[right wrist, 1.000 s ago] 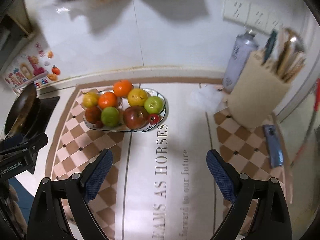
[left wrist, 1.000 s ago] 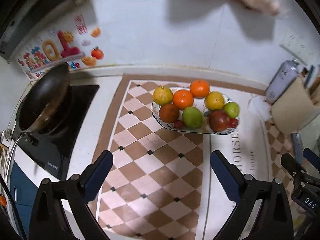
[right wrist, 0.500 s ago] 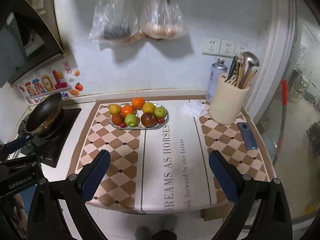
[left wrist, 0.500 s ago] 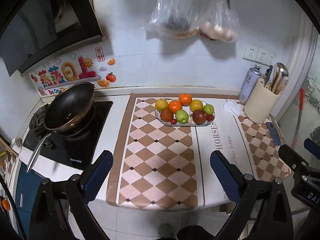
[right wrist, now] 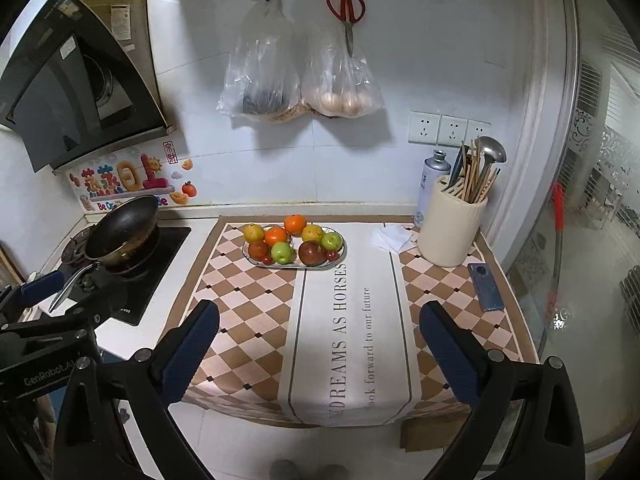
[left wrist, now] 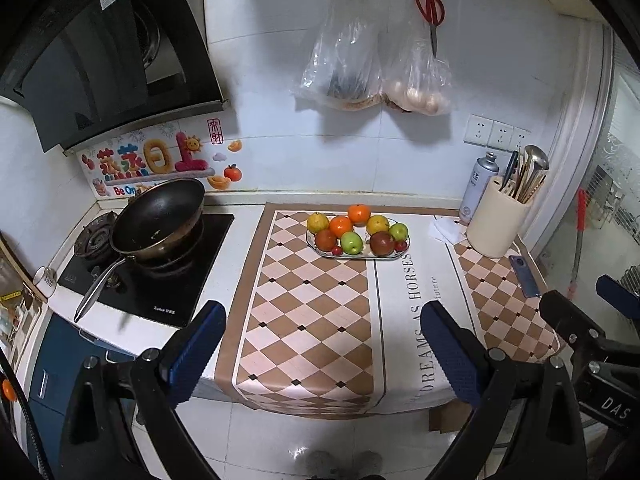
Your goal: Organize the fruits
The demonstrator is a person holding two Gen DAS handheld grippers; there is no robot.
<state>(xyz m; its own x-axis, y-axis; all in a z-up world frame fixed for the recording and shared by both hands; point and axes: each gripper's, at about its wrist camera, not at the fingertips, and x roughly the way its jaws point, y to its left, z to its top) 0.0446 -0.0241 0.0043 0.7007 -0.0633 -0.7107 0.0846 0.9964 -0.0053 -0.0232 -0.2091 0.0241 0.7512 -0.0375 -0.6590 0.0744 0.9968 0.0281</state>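
Observation:
An oval plate (left wrist: pixel 357 256) (right wrist: pixel 294 266) at the back of the checkered counter mat holds several fruits: oranges (left wrist: pixel 359 214) (right wrist: pixel 295 223), yellow citrus (left wrist: pixel 318 222), green apples (left wrist: pixel 351 242) (right wrist: pixel 281 252), red apples (left wrist: pixel 381 243) (right wrist: pixel 311 252) and small red fruits. My left gripper (left wrist: pixel 322 336) is open and empty, well back from the counter's front edge. My right gripper (right wrist: pixel 319 334) is open and empty too, also far from the plate. The right gripper also shows at the left wrist view's right edge (left wrist: pixel 592 320).
A black pan (left wrist: pixel 158 216) sits on the stove at left. A cream utensil holder (left wrist: pixel 496 224), a spray can (left wrist: pixel 476 188), a folded tissue (right wrist: pixel 392 238) and a phone (right wrist: pixel 486 286) stand at right. Two plastic bags (right wrist: pixel 300 76) and red scissors (right wrist: pixel 346 4) hang on the wall.
Both grippers have pulled far back and up from the plate. The whole counter, wall and floor now show. The fruits on the plate have not moved.

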